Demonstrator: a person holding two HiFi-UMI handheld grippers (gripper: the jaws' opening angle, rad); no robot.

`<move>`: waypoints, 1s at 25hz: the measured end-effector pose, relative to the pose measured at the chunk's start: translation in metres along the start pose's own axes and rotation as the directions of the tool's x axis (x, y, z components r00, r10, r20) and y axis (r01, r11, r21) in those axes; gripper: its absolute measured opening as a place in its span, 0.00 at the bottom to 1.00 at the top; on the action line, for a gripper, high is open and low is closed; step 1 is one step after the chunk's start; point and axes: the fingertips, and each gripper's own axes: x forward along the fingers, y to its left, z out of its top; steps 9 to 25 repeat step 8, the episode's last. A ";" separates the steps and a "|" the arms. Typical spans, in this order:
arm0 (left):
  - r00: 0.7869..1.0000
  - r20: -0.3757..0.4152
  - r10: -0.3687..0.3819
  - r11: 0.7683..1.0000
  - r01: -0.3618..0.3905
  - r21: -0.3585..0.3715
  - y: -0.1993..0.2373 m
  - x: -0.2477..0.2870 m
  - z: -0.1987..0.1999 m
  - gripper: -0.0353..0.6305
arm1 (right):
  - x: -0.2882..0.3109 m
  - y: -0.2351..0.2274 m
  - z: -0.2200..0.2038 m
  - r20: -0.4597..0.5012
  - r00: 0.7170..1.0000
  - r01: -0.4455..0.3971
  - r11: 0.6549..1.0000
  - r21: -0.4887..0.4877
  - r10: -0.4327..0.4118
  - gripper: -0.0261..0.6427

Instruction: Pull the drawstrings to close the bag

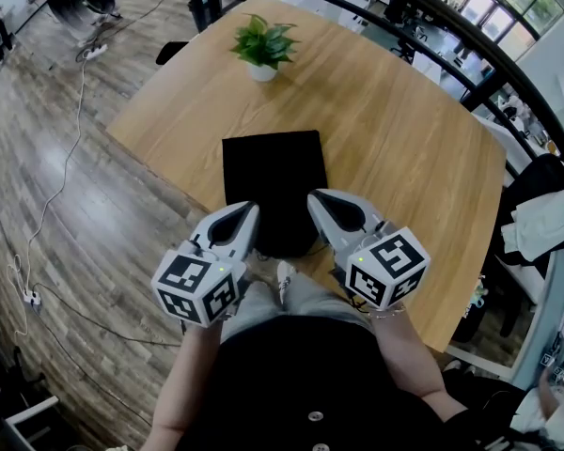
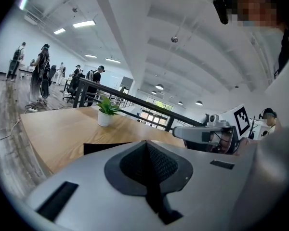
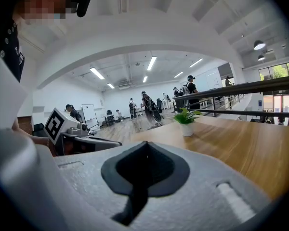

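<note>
Closest in, the left gripper [image 1: 247, 212] and right gripper [image 1: 320, 203] are both clamped shut on nothing, 1 on either side of the near end of the black bag [image 1: 274, 172], which lies flat on the wooden table [image 1: 404, 158]. I can't spot any drawstrings or tell if the mouth is cinched. So this could be just ahead of grabbing the strings, or right after letting them go.

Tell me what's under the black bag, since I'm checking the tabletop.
The black bag lies on the wooden table, whose wood shows beside it. Anything beneath it is covered.
</note>
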 end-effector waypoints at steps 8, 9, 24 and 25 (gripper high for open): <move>0.999 -0.033 -0.015 1.000 0.016 0.013 -0.005 0.004 -0.008 0.07 | 0.000 0.000 -0.005 -0.009 1.000 -0.011 1.000 0.005 0.012 0.04; 0.999 -0.033 -0.015 1.000 0.016 0.013 -0.005 0.004 -0.008 0.07 | 0.000 0.000 -0.005 -0.009 1.000 -0.011 1.000 0.005 0.012 0.04; 0.999 -0.033 -0.015 1.000 0.016 0.013 -0.005 0.004 -0.008 0.07 | 0.000 0.000 -0.005 -0.009 1.000 -0.011 1.000 0.005 0.012 0.04; 0.999 -0.033 -0.015 1.000 0.016 0.013 -0.005 0.004 -0.008 0.07 | 0.000 0.000 -0.005 -0.009 1.000 -0.011 1.000 0.005 0.012 0.04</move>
